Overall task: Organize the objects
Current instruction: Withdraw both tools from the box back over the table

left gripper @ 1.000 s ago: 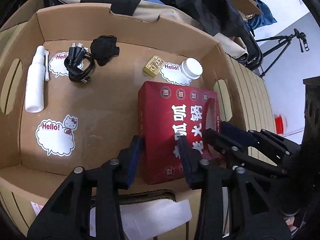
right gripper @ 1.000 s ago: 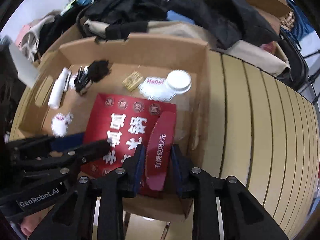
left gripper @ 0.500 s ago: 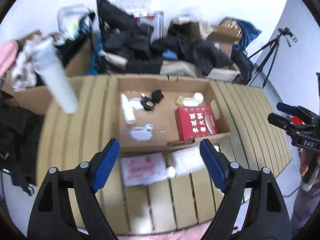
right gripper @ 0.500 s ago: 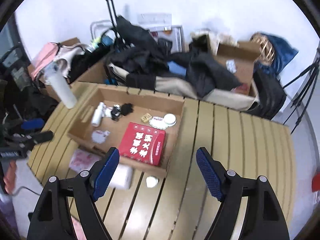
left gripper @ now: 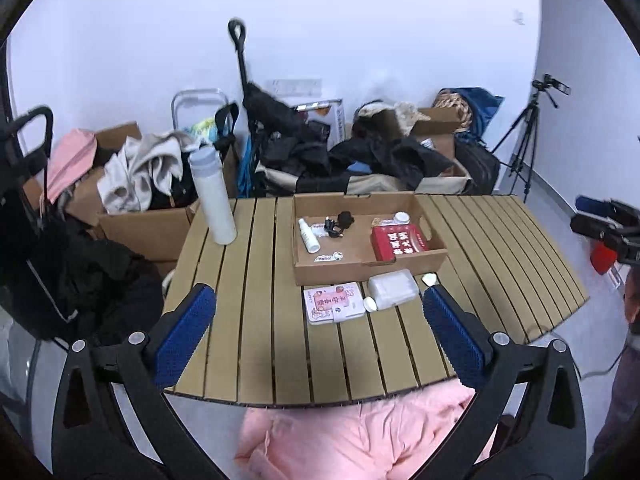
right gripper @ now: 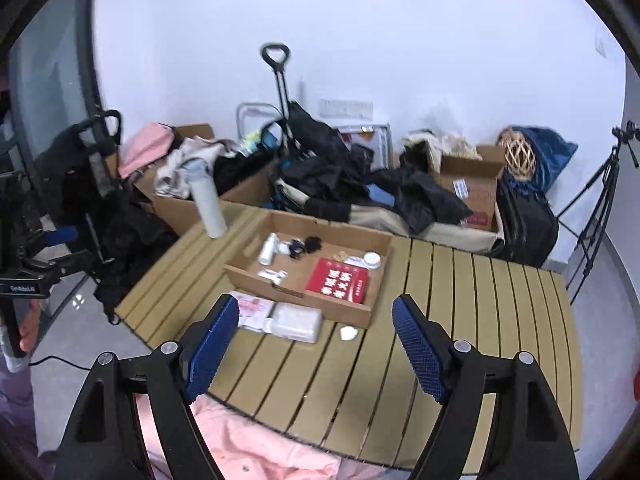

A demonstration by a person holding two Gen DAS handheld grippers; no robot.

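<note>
Both grippers, left gripper [left gripper: 319,322] and right gripper [right gripper: 315,340], gape wide (empty); only the left view shows a red bucket [left gripper: 604,258]

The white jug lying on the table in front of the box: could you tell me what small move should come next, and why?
Probably bring the right claw down toward the white jug. Both claws are open and hold nothing, the left claw too, and the jug lies on its side outside the cardboard box, beside the pink packet.
</note>
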